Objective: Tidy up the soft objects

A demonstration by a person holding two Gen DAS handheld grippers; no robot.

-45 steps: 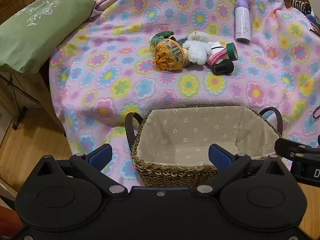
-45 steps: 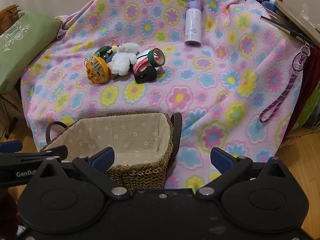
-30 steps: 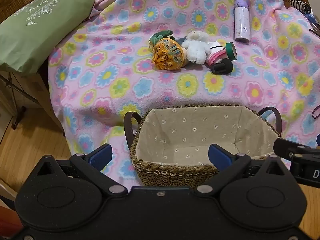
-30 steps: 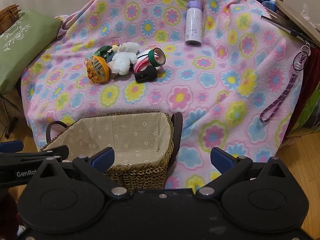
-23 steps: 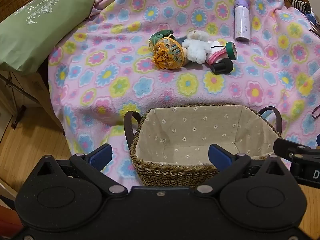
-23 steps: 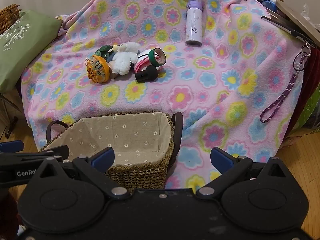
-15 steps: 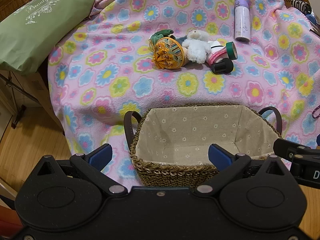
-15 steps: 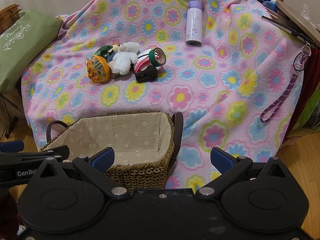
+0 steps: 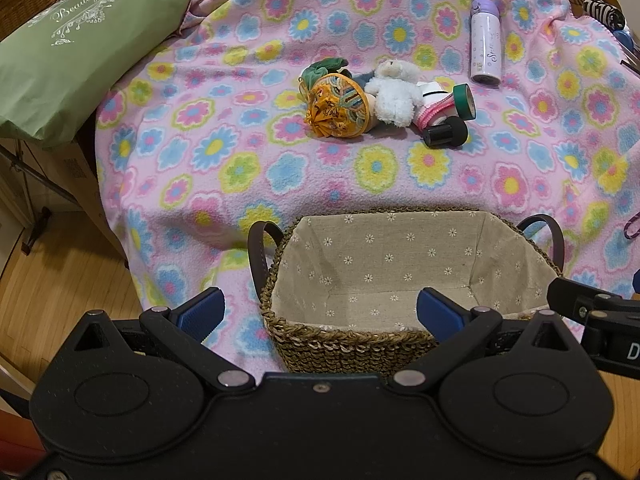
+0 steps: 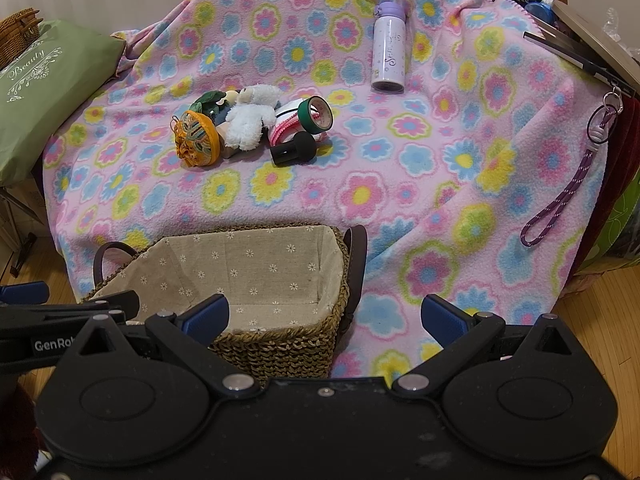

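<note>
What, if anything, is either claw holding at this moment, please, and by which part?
Nothing is held. The left claw and the right claw both stand open and empty near the lined basket.

Matte black tools with blue finger pads

The left tool (image 9: 319, 308) and right tool (image 10: 324, 314) share round housings, angled linkage arms and silver rivet-like pins; white lettering on the left one's side seems to read "GenRo", cut off.

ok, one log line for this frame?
phase: pre-grasp | left tongs: open, empty | right tongs: open, empty | basket: empty | white plush: on blanket
</note>
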